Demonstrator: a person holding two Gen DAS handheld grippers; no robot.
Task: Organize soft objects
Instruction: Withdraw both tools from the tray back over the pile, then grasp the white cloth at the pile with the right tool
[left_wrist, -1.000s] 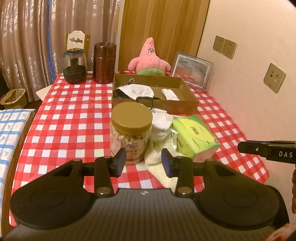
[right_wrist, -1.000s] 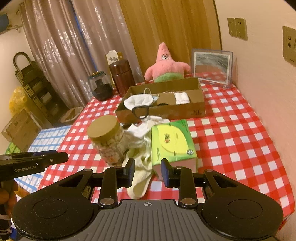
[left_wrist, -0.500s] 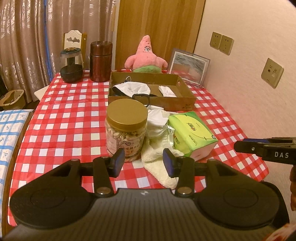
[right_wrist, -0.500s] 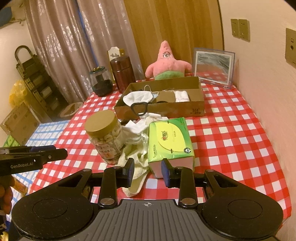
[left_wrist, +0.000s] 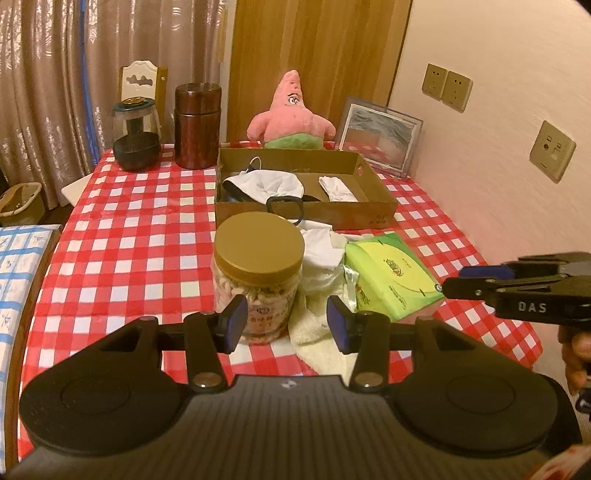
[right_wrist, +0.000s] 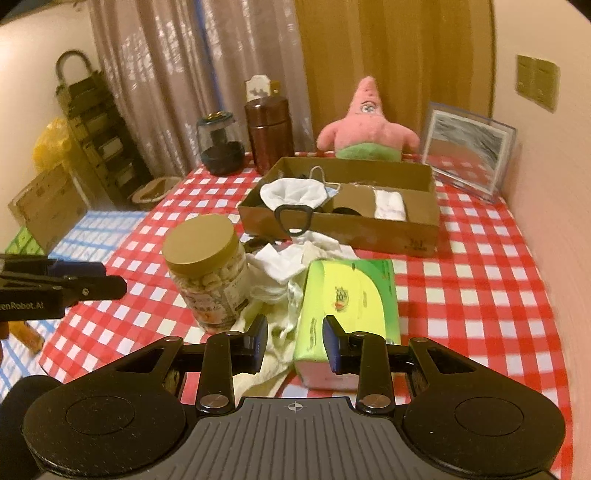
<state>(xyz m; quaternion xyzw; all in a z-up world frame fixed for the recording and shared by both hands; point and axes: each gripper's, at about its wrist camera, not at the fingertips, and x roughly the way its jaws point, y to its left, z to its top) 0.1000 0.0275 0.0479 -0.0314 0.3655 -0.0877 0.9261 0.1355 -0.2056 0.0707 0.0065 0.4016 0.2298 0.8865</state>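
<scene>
While both grippers hang over the near edge of the table (left_wrist: 122, 236), nothing is between their jaws. On the left stands a jar (left_wrist: 258, 273) with a gold lid. Next to it, touching it, lies a heap of white cloths (left_wrist: 321, 266), and a green tissue pack (left_wrist: 391, 277) sits just right of the heap. The left gripper (left_wrist: 283, 324) has its jaws apart and holds nothing. The right gripper (right_wrist: 295, 339) is let go too, above the pack's near end.

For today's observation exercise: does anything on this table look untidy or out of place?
Yes. Crumpled white cloths lie in a heap on the tablecloth, wedged between the jar and the green tissue pack, outside the cardboard box that already holds folded cloth.
</scene>
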